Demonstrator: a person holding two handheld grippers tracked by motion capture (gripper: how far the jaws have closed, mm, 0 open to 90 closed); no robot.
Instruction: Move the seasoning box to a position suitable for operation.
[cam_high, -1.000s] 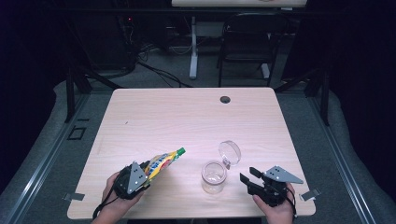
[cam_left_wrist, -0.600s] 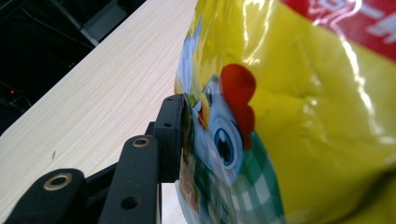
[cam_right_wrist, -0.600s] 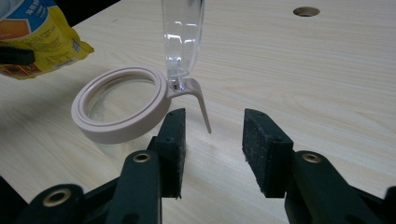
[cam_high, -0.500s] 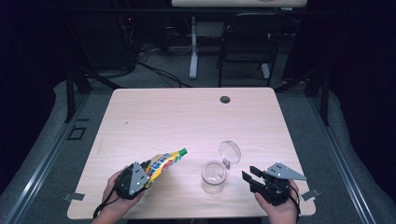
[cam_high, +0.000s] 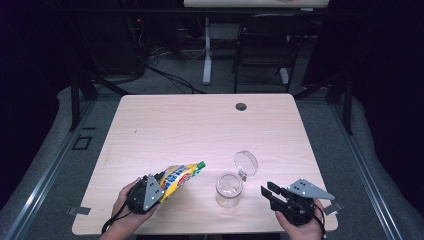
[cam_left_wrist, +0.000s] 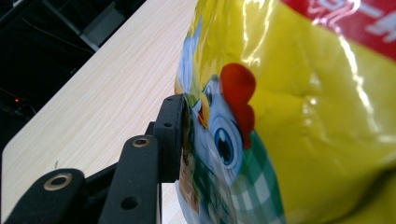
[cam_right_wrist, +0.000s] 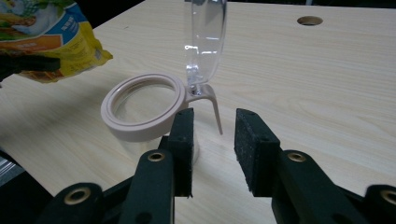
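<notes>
Currently the left gripper (cam_high: 159, 189) has its fingers (cam_left_wrist: 170, 135) clenched on a yellow snack bag (cam_high: 181, 175), held tilted just above the surface (cam_high: 200, 125) near its front left, green end pointing toward the jar (cam_high: 229, 189). The clear jar stands upright at front centre, its hinged lid (cam_high: 246, 163) flipped open and standing up behind the pink rim (cam_right_wrist: 140, 109). The right gripper (cam_high: 267, 192) sits just right of the jar, fingers (cam_right_wrist: 256, 149) released with nothing between them, having just been closing; the left finger is near the jar's side.
</notes>
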